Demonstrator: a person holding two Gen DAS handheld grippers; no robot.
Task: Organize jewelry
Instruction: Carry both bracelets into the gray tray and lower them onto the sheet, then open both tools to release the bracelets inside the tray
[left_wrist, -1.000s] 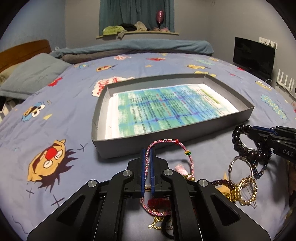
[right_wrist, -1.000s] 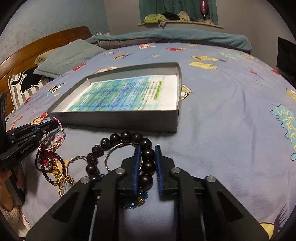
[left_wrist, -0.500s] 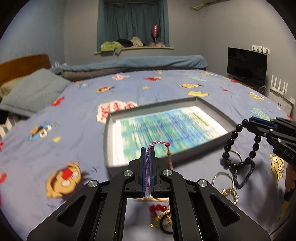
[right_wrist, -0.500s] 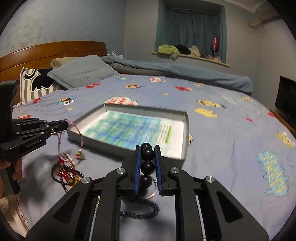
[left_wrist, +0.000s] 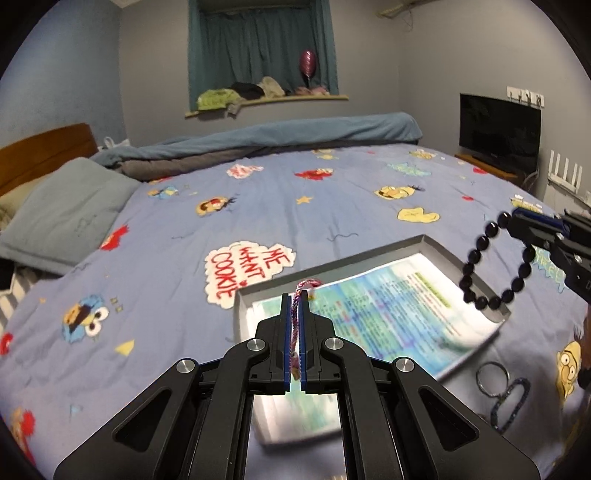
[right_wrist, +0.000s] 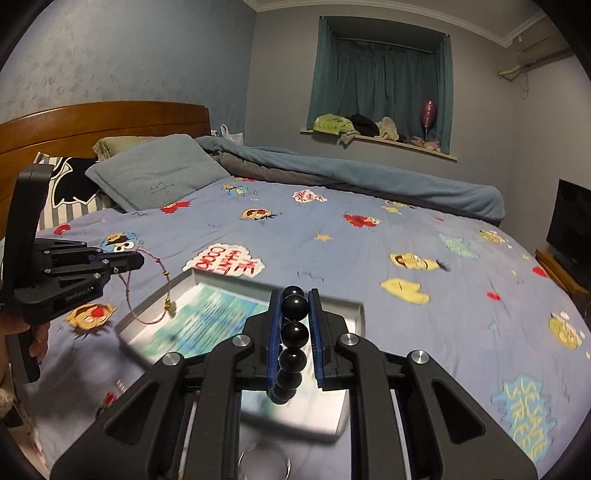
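Observation:
My left gripper (left_wrist: 294, 295) is shut on a pink braided cord bracelet (left_wrist: 303, 286) and holds it in the air over the near left part of the grey tray (left_wrist: 439, 245). From the right wrist view the bracelet (right_wrist: 149, 288) hangs as a loop from the left gripper (right_wrist: 138, 261). My right gripper (right_wrist: 293, 293) is shut on a black bead bracelet (right_wrist: 294, 334) above the tray (right_wrist: 360, 314). In the left wrist view that bead bracelet (left_wrist: 495, 266) dangles from the right gripper (left_wrist: 517, 218) over the tray's right end.
The tray is lined with a printed sheet (left_wrist: 373, 314) and lies on a blue cartoon bedspread (left_wrist: 166, 229). A metal ring (left_wrist: 493, 374) and a dark blue beaded loop (left_wrist: 511, 404) lie on the bed near the tray's right corner. A pillow (left_wrist: 62, 214) lies at far left.
Both grippers have lifted their bracelets off the pile on the bed and carried them up and forward over the tray. The jewelry pile has dropped mostly out of view.

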